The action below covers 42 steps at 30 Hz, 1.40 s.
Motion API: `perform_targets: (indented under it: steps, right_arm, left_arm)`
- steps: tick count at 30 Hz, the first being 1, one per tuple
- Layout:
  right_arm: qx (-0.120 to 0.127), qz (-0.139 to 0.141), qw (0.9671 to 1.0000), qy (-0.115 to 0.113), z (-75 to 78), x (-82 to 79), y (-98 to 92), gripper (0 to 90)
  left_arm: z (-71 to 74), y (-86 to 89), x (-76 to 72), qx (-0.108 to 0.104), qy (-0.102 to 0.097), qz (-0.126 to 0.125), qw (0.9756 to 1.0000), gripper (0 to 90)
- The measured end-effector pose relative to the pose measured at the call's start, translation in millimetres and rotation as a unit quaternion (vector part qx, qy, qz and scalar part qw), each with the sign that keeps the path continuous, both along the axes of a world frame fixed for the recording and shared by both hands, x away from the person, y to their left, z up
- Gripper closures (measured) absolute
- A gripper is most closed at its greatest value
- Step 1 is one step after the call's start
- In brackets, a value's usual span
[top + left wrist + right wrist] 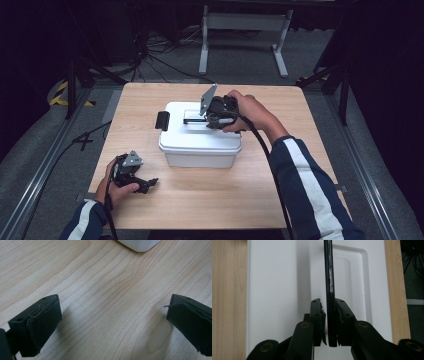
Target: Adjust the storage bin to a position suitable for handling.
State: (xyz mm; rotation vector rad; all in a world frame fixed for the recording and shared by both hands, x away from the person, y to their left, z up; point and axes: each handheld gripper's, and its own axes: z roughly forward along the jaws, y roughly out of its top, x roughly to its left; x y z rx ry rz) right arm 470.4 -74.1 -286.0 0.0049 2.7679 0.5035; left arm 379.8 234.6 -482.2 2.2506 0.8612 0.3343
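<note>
Overhead, one white lidded box sits mid-surface, a black latch at its left end. The right claw reaches over the lid to its thin black handle; the left claw rests near the front edge.

From the left claw, both pads stand released over bare wood, nothing between.

From the right claw, jaws are clenched on that one stiff, narrow handle. The plastic box looks rigid and probably light; the slim bar may slip.
</note>
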Motion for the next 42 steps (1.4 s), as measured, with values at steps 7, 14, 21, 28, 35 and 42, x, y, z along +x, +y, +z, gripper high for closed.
perform_targets:
  steps: [7, 14, 21, 28, 35, 42]
  right_arm:
    - [0.009, 0.003, 0.9999, -0.003, 0.1, 0.7, -2.0, 82.9]
    - [0.015, 0.004, 0.9997, -0.017, 2.5, -0.9, -3.1, 84.5]
    - [0.017, 0.011, 0.9995, -0.023, 7.5, -3.7, -2.5, 84.6]
    - [0.019, 0.014, 0.9993, -0.03, 13.0, -6.8, -5.2, 84.6]
    - [0.023, 0.016, 0.9987, -0.042, 28.1, -9.6, -11.2, 84.5]
    - [0.031, 0.012, 0.9982, -0.05, 43.4, -10.1, -23.7, 84.6]
  left_arm:
    - [0.2, 0.1, 0.0, 0.0, 0.002, -0.001, 1.0, 0.2]
    - [0.3, 0.2, 0.0, 0.001, 0.002, -0.001, 1.0, 0.2]
    - [0.0, -0.1, 0.0, 0.0, 0.001, 0.0, 1.0, 0.2]
    - [-0.1, -0.2, -0.1, -0.001, 0.0, 0.001, 1.0, 0.2]
    - [0.2, 0.0, -0.2, -0.001, 0.004, 0.0, 1.0, 0.2]
    - [0.0, -0.2, -0.6, -0.003, 0.005, 0.002, 1.0, 0.2]
